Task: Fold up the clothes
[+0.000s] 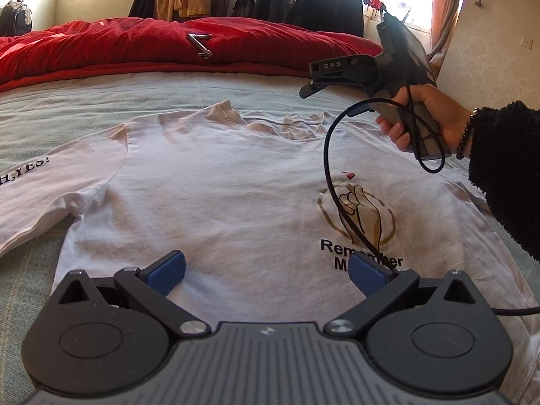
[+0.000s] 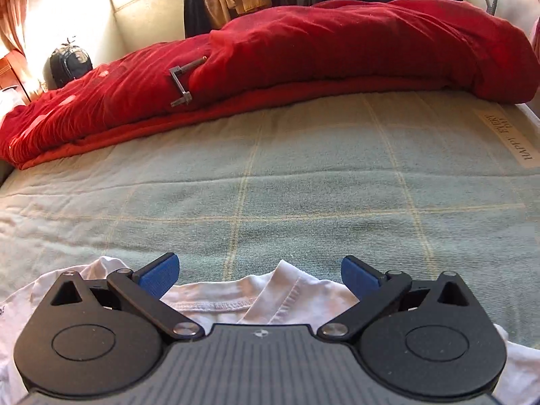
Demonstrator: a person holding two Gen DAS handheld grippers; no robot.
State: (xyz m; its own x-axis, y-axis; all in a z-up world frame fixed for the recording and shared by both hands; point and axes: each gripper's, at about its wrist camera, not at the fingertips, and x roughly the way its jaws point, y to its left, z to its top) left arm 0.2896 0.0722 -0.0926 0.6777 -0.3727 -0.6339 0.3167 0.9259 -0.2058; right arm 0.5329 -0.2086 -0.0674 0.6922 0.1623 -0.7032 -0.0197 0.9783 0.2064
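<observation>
A white T-shirt [image 1: 216, 185] lies flat, front up, on the green checked bedspread [image 1: 101, 101], with a hand print and "Remember Me" on its chest. My left gripper [image 1: 266, 275] hovers open over the shirt's lower middle, blue pads apart and nothing between them. The right gripper [image 1: 312, 84], held by a hand in a black fuzzy sleeve, hangs above the shirt's right shoulder near the collar. In the right wrist view the right gripper [image 2: 259, 275] is open above the collar and a folded sleeve hem of the T-shirt [image 2: 270, 298].
A bunched red duvet [image 1: 175, 42] with a metal crank handle [image 1: 201, 45] on it lies across the far side of the bed. Clothes hang along the wall behind. A black backpack [image 2: 69, 64] stands at the far left. A black cable [image 1: 332, 182] dangles over the shirt.
</observation>
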